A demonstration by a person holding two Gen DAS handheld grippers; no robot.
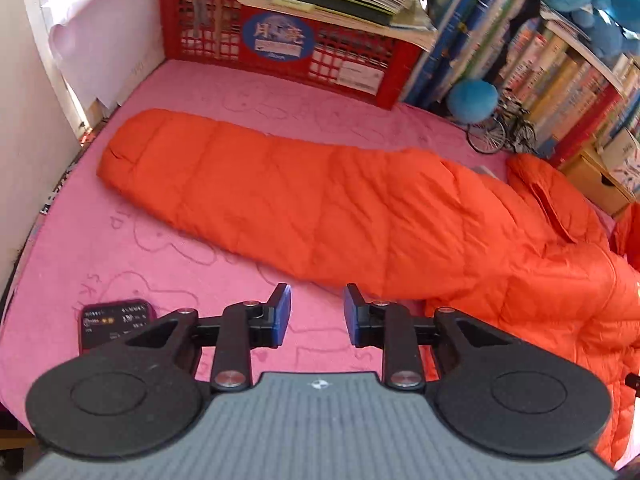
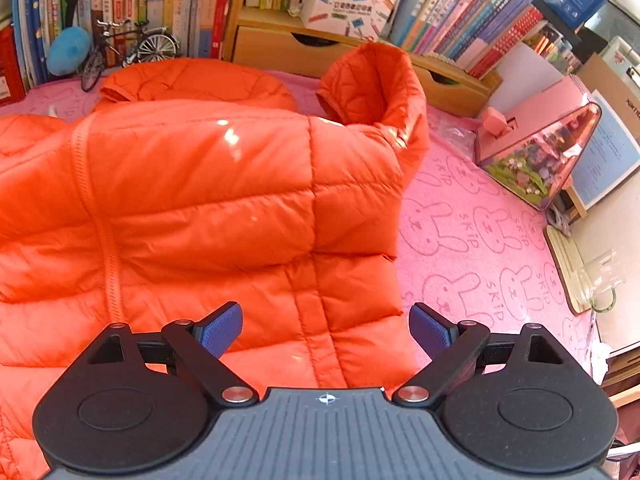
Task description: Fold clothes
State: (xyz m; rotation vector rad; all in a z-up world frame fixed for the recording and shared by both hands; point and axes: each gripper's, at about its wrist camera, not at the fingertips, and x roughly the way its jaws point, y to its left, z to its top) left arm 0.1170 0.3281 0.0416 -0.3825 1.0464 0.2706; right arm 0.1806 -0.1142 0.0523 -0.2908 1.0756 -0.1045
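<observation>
One orange quilted down jacket (image 2: pixel 192 200) lies spread across a pink rabbit-print cloth (image 2: pixel 472 240), its puffy panels stitched in horizontal bands and a zipper line (image 2: pixel 100 216) running down the body. In the left wrist view, a long sleeve (image 1: pixel 260 200) stretches flat toward a red plastic crate (image 1: pixel 280 48) stacked with papers, while the other sleeve (image 2: pixel 376 84) stands bent upward near a wooden drawer unit (image 2: pixel 360 52). The left gripper (image 1: pixel 317 314) hovers above bare cloth just beside the sleeve, fingers parted and holding nothing. The right gripper (image 2: pixel 325 328) hangs over the jacket's lower body, fingers spread wide and empty. A dark phone-like device (image 1: pixel 116 320) lies by the left gripper, and a miniature bicycle (image 2: pixel 128 50) stands before rows of books (image 2: pixel 460 16).
</observation>
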